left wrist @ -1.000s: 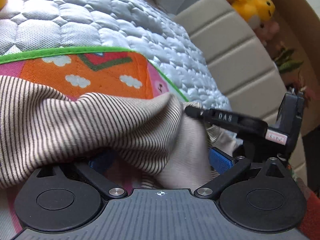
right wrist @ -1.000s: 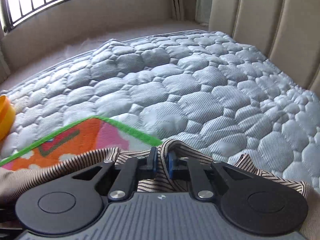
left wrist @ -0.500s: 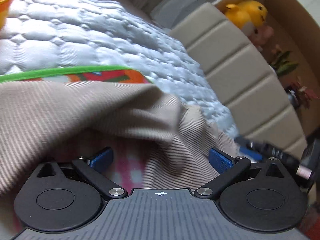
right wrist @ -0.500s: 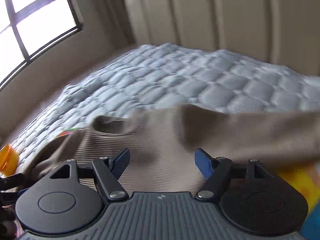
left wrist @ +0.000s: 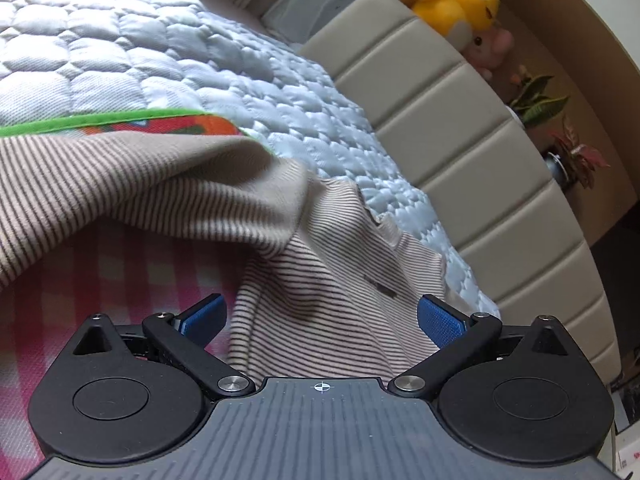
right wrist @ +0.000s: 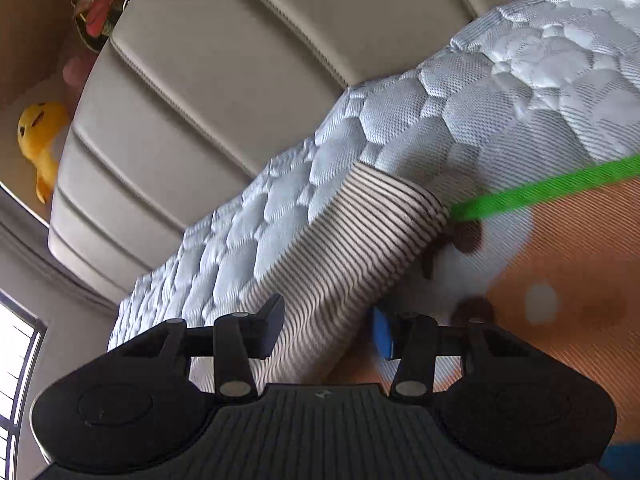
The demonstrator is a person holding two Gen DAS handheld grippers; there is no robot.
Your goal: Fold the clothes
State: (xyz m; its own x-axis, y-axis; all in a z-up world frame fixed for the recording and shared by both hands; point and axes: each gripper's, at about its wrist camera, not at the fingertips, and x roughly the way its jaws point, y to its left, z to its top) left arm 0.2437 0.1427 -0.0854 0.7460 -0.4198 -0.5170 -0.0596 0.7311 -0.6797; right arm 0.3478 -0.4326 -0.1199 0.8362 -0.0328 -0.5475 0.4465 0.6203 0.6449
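Observation:
A beige shirt with thin dark stripes (left wrist: 320,280) lies rumpled on a colourful play mat (left wrist: 192,124) with a green border. One layer is folded over to the left. My left gripper (left wrist: 322,316) hangs just above the shirt, open wide, its blue pads (left wrist: 204,316) clear of the cloth. In the right wrist view a flat striped part of the shirt (right wrist: 340,248) runs along the mat's edge (right wrist: 560,192). My right gripper (right wrist: 326,332), rolled hard over, has that striped cloth between its fingers, and its jaws are closing.
The mat lies on a pale blue quilted mattress (left wrist: 160,60). A beige padded headboard (left wrist: 460,140) stands close behind the shirt. Above it a shelf holds a yellow plush toy (left wrist: 456,0) and potted plants (left wrist: 576,156). A window shows at the lower left of the right wrist view.
My right gripper let go of the shirt's neck edge, opened, left the left wrist view, swung along the shirt and rolled over. The released layer has dropped flatter. My left gripper stayed open and barely moved.

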